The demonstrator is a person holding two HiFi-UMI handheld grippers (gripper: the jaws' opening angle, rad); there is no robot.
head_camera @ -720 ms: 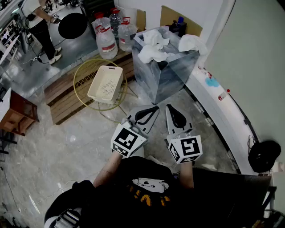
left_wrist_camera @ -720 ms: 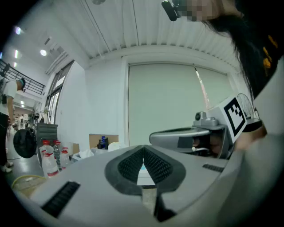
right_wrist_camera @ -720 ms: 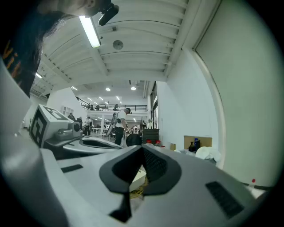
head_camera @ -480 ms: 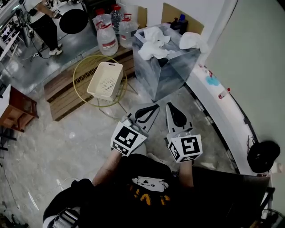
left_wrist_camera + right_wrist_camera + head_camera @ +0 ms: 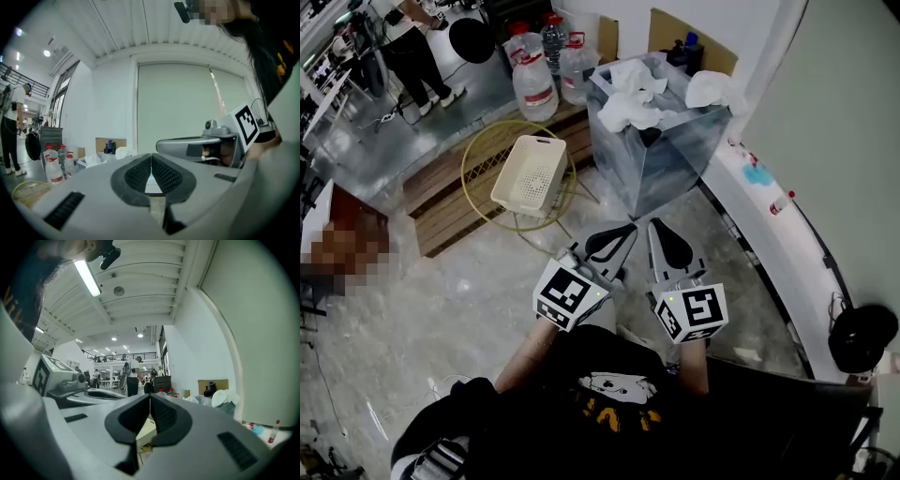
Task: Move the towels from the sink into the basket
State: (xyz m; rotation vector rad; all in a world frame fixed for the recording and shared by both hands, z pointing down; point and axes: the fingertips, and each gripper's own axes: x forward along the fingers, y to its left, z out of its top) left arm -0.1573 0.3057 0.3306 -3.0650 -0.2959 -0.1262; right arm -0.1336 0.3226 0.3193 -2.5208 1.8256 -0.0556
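White towels [image 5: 635,101] lie crumpled in a steel sink unit [image 5: 661,159] at the top middle of the head view; another towel [image 5: 712,89] hangs on its right rim. A cream perforated basket [image 5: 531,176] rests on a yellow wire stool to the sink's left. My left gripper [image 5: 625,229] and right gripper [image 5: 656,225] are held side by side, close to my body, pointing level toward the sink. Both are shut with nothing between the pads. The towels [image 5: 96,159] show small at the left of the left gripper view, and one [image 5: 223,398] at the right of the right gripper view.
Large water bottles [image 5: 534,84] stand behind the basket on a wooden pallet [image 5: 441,202]. A white curved counter [image 5: 769,225] runs along the right. A person [image 5: 417,52] stands at the top left. A black round object [image 5: 861,337] sits at the right edge.
The view has shifted slightly, so the sink and basket sit a little further right and down. Both grippers keep the same place and stay shut.
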